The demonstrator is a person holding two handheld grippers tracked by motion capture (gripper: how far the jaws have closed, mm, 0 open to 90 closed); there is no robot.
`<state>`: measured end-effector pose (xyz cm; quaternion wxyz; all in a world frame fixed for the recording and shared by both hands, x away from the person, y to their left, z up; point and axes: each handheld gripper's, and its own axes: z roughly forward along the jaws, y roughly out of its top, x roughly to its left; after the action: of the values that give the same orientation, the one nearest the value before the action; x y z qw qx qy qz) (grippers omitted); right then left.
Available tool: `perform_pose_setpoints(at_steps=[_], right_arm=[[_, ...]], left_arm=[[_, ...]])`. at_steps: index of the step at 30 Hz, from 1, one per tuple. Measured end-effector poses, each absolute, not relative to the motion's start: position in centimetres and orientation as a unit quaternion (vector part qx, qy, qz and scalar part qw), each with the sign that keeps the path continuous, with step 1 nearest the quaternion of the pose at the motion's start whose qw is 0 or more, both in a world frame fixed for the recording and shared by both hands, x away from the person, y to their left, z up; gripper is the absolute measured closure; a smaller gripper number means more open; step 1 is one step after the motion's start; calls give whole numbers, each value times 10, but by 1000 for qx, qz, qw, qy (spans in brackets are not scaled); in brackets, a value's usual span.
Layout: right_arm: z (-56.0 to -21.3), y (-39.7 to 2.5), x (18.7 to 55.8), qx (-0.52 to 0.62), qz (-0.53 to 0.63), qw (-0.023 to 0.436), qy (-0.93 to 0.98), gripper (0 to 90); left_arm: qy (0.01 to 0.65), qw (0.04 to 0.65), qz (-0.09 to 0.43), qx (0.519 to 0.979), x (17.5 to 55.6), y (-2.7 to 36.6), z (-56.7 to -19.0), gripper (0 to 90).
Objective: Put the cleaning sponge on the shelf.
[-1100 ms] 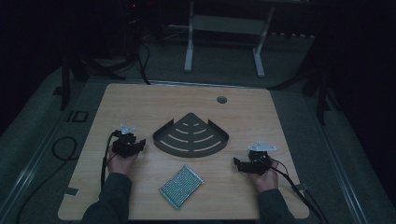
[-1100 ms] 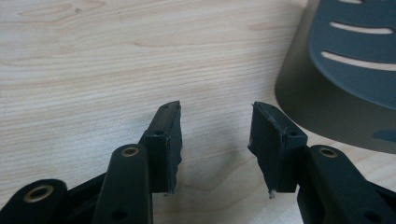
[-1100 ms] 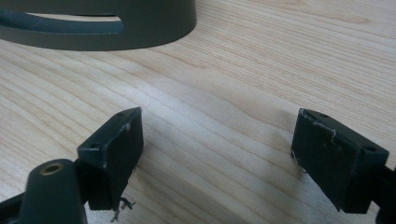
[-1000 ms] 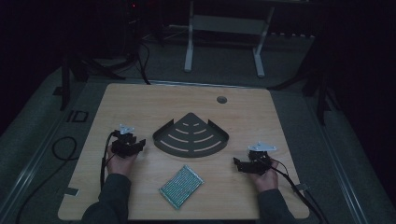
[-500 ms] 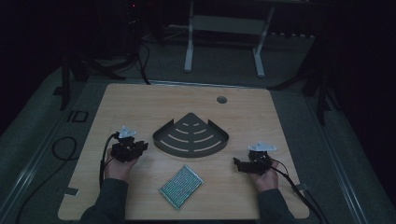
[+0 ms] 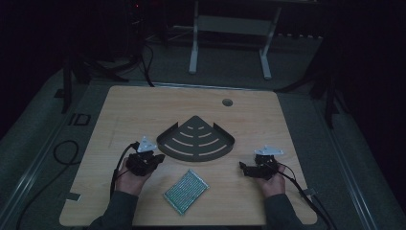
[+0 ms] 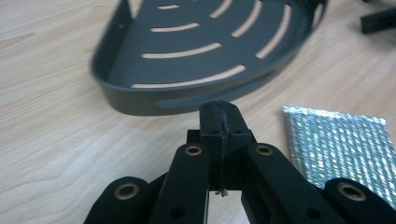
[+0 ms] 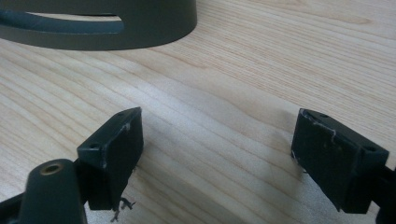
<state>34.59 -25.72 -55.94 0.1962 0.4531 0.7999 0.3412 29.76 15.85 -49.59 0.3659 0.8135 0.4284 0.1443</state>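
Both fingers [image 7: 219, 122] pressed together just short of tray [image 7: 205, 60].

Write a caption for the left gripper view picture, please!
Left gripper, jaws shut, points at dark slotted corner tray; shiny mesh pad beside it.

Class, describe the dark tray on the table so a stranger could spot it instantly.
On the wooden table, look midway between the left gripper and right gripper. The tray is fan-shaped with curved slots, unlike the flat, shiny silver pad nearer the person.
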Motion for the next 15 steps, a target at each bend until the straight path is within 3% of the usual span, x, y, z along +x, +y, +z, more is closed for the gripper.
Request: perform_pose_setpoints(at_steps=[15], right_arm=[[-559, -258, 346, 451, 342, 195, 801, 163]], left_arm=[[379, 351, 101, 851, 287, 126, -507, 900]])
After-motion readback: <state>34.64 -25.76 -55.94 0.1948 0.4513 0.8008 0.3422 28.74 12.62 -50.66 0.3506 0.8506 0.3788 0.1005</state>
